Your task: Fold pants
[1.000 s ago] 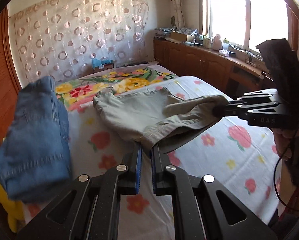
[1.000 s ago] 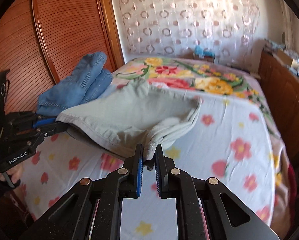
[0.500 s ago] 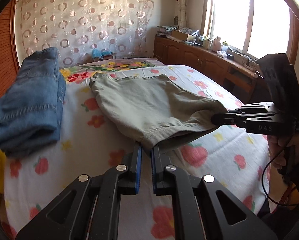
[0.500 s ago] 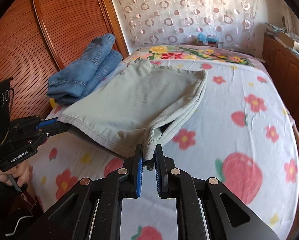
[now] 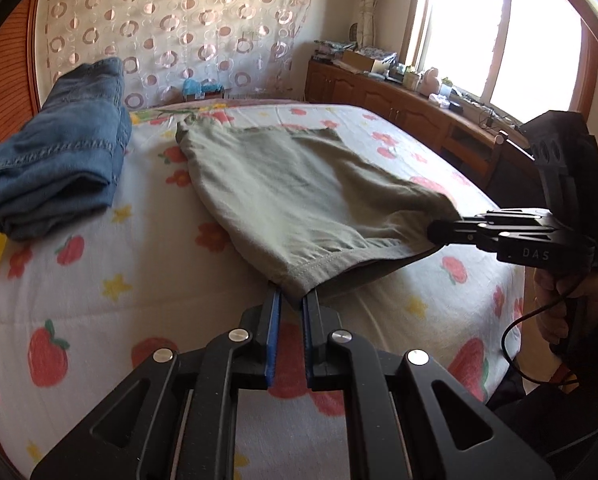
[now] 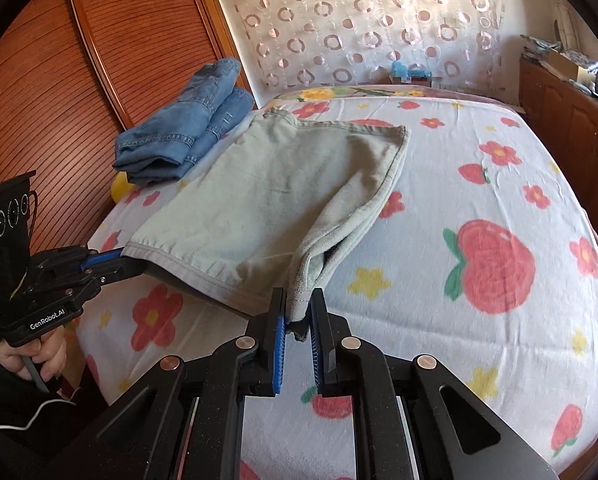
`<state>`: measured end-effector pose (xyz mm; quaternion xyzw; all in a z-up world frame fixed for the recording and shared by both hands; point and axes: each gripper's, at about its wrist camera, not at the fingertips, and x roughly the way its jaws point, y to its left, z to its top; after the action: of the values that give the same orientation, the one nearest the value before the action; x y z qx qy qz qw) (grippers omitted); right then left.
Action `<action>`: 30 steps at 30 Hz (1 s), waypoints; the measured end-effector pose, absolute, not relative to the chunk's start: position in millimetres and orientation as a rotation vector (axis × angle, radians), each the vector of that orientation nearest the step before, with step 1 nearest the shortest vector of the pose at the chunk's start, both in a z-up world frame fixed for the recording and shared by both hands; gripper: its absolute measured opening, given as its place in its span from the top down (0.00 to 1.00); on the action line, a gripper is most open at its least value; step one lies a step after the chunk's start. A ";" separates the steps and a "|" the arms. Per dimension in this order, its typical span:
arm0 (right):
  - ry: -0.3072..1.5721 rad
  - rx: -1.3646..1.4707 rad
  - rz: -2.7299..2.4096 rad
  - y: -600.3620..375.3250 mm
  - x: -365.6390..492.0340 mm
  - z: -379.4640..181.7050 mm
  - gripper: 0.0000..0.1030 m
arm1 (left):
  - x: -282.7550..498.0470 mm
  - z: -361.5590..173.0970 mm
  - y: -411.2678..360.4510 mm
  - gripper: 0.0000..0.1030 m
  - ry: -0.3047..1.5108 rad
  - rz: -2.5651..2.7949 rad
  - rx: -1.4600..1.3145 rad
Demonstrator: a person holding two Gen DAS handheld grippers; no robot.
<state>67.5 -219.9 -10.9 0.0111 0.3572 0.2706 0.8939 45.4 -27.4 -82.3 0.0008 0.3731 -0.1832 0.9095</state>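
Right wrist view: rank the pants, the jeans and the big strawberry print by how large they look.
1. pants, clearly largest.
2. jeans.
3. strawberry print.
The jeans lie farther from the camera, so the last two stay unsure.

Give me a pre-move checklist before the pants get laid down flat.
1. Left gripper shut on pants hem corner: ok.
2. Right gripper shut on other corner: ok.
3. Hem between grippers taut: ok.
4. Far end of pants resting on bed: ok.
5. Jeans clear of pants: ok, beside, apart.
6. Underside layers smooth: cannot tell, hidden.
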 end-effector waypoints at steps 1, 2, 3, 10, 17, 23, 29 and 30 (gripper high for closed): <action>0.742 0.023 0.561 -219.9 70.0 -11.0 0.89 | 48.2 -82.3 -27.5 0.90 0.778 -0.375 0.000; 0.744 0.020 0.558 -219.4 73.3 -10.8 0.89 | 49.4 -82.7 -27.7 0.87 0.785 -0.368 0.001; 0.745 0.017 0.558 -218.6 73.9 -11.7 0.89 | 49.0 -81.0 -27.2 0.81 0.785 -0.367 0.001; 0.747 0.005 0.546 -215.1 79.9 -15.5 0.89 | 55.8 -69.5 -19.6 0.44 0.736 -0.346 -0.039; 0.748 0.004 0.539 -213.2 77.8 -23.1 0.89 | 69.1 -79.4 -20.5 0.49 0.761 -0.310 -0.052; 0.749 0.012 0.541 -218.1 74.2 -27.8 0.89 | 68.4 -94.7 -20.3 0.62 0.806 -0.324 -0.078; 0.750 0.017 0.540 -218.9 73.2 -29.1 0.89 | 66.6 -102.3 -21.7 0.62 0.833 -0.323 -0.087; 0.750 0.016 0.540 -219.0 73.0 -29.1 0.89 | 66.5 -102.7 -22.1 0.62 0.837 -0.325 -0.088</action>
<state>73.0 -219.0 -29.1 0.0078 0.3618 0.2604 0.8951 66.5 -22.1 -102.7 -0.0424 0.4043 -0.1569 0.9001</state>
